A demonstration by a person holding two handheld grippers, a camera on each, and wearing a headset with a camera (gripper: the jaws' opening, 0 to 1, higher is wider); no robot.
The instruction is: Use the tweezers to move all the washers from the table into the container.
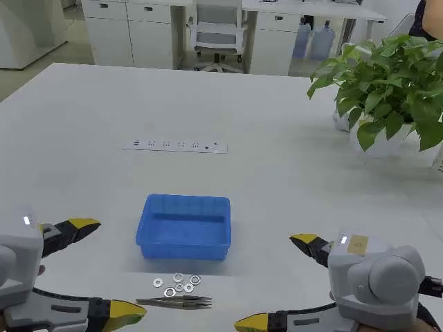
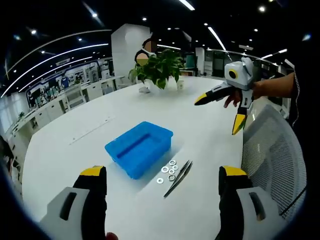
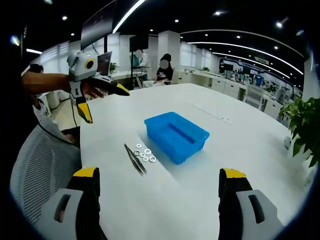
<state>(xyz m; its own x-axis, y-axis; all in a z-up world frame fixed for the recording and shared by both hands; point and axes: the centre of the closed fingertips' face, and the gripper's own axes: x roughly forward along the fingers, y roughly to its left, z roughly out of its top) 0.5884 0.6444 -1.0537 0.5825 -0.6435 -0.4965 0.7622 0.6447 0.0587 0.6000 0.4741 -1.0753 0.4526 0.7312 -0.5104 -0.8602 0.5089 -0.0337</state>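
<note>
A blue container stands on the white table. Several silver washers lie in a cluster just in front of it. The tweezers lie flat beside the washers, on the near side. My left gripper hovers open to the left of them, holding nothing. On the right, my right gripper is open too, jaws wide apart and empty.
A white power strip lies beyond the container. A potted plant stands at the table's far right. A mesh chair sits at the near edge. Cabinets and a chair line the back.
</note>
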